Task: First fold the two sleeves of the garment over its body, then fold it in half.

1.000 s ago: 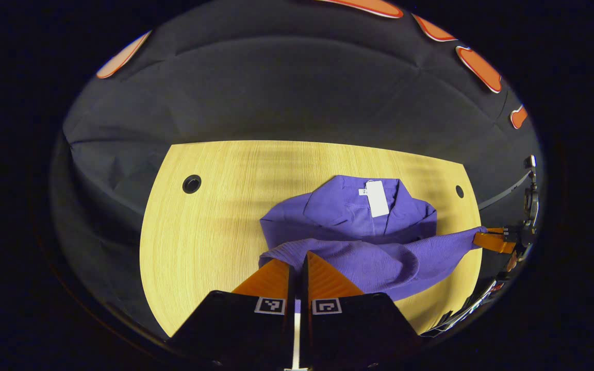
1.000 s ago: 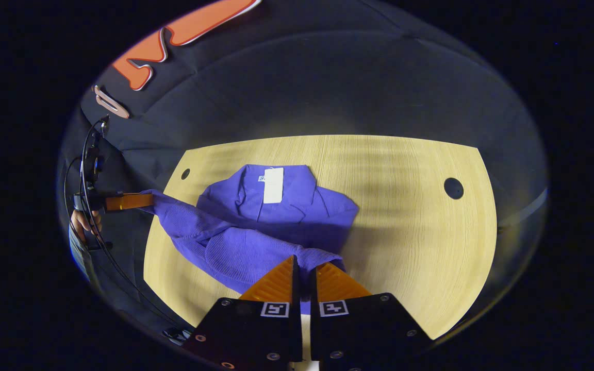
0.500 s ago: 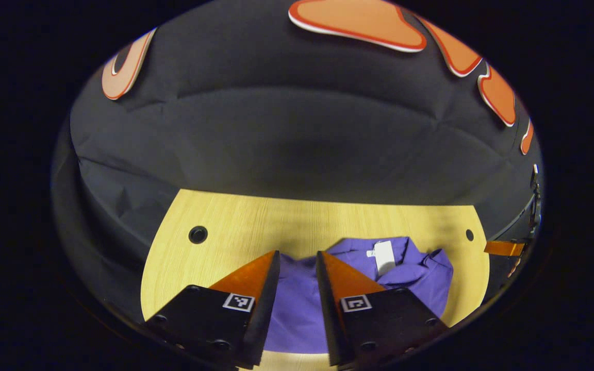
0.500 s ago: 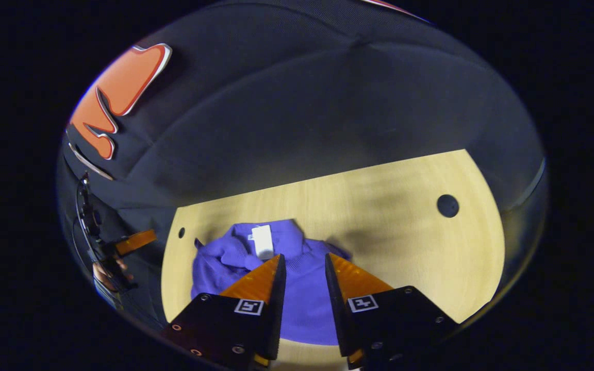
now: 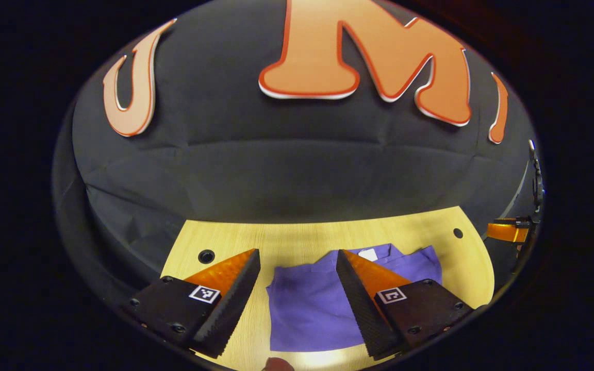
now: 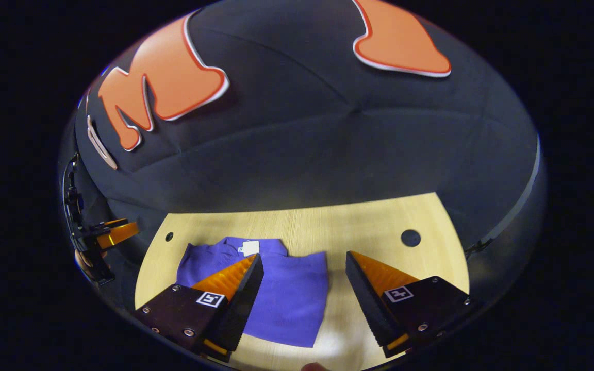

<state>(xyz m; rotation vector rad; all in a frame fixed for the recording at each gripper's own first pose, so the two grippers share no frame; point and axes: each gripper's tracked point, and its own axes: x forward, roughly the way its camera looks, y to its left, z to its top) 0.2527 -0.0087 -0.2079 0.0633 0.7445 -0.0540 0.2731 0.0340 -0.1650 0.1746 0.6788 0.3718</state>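
The purple garment (image 5: 307,304) lies flat on the wooden table (image 5: 225,242) as a compact folded rectangle, with its collar and white tag (image 5: 367,254) at the far end. My left gripper (image 5: 297,253) hangs open above the garment's near half with nothing between its fingers. In the right gripper view the same garment (image 6: 286,293) and its tag (image 6: 249,247) lie left of centre. My right gripper (image 6: 303,255) stands open above the garment's right part and holds nothing. Each gripper shows small at the other view's edge, the right gripper (image 5: 506,232) and the left gripper (image 6: 114,232).
The table has round cable holes, one on the left (image 5: 206,255), a smaller one at the far right (image 5: 454,233), and one right of the garment (image 6: 410,237). Bare wood (image 6: 379,226) lies to the garment's right. The black booth wall rises close behind the table's far edge.
Both grippers were shut on the garment's lifted near edge. They carried it over the body, opened, let go and tilted up. The garment now lies folded flat.
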